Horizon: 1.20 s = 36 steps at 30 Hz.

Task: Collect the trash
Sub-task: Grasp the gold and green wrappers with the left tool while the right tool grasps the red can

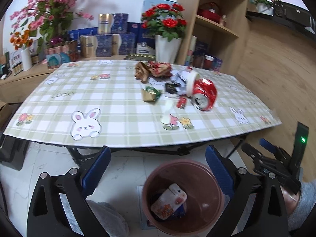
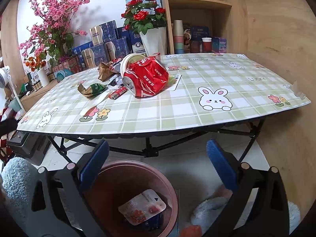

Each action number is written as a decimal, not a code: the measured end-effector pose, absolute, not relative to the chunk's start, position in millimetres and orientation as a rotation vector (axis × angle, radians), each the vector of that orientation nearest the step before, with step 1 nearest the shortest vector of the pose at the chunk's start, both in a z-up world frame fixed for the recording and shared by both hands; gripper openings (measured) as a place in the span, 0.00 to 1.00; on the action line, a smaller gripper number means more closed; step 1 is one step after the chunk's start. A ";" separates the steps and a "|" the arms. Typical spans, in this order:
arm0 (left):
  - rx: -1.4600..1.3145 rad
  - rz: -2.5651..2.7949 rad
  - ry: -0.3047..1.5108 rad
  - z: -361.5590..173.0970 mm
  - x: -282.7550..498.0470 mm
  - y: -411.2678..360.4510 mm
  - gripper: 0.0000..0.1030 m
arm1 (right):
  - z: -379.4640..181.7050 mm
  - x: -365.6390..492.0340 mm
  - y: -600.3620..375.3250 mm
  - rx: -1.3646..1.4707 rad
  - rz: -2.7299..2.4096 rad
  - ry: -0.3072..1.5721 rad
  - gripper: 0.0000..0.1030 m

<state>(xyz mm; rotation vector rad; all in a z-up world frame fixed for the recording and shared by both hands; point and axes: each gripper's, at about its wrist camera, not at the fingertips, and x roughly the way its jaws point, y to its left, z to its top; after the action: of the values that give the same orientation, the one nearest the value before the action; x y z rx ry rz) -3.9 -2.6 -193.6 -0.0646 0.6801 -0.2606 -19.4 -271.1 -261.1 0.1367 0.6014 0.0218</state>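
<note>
Crushed can [image 2: 145,78] on surface [image 2: 197,116]: light, thin-walled, slick, judged best pinched across dented waist | left gripper [image 1: 156,170] fingers spread, empty | right gripper [image 2: 158,166] fingers spread, empty

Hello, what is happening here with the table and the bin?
A person with a gripper in each hand is clearing trash. The left gripper and right gripper are open and empty above the brown bin, which holds a flat packet. A crushed red can, wrappers and a white spoon lie on the table.
</note>
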 end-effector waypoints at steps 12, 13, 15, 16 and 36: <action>0.019 -0.365 0.681 -159.7 82.8 -13.3 0.91 | -249.2 -2.3 -283.1 0.201 0.025 0.602 0.95; 0.038 -0.381 0.682 -158.9 93.9 -17.6 0.91 | -248.0 0.2 -284.8 0.201 0.022 0.607 0.95; 0.080 -0.405 0.694 -160.7 118.4 -27.4 0.91 | -245.4 4.8 -288.3 0.201 0.013 0.615 0.95; 0.100 -0.416 0.706 -163.7 132.6 -32.4 0.91 | -243.9 7.5 -290.4 0.201 0.007 0.619 0.95; 0.136 -0.397 0.958 -255.2 230.9 -31.2 0.25 | -220.6 116.8 -275.7 0.039 0.102 0.657 0.95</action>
<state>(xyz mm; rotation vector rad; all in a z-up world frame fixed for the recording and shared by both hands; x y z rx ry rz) 230.9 -31.2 -255.2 0.1357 0.9579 -0.3965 116.8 -275.7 -220.6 0.0394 0.6572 0.1022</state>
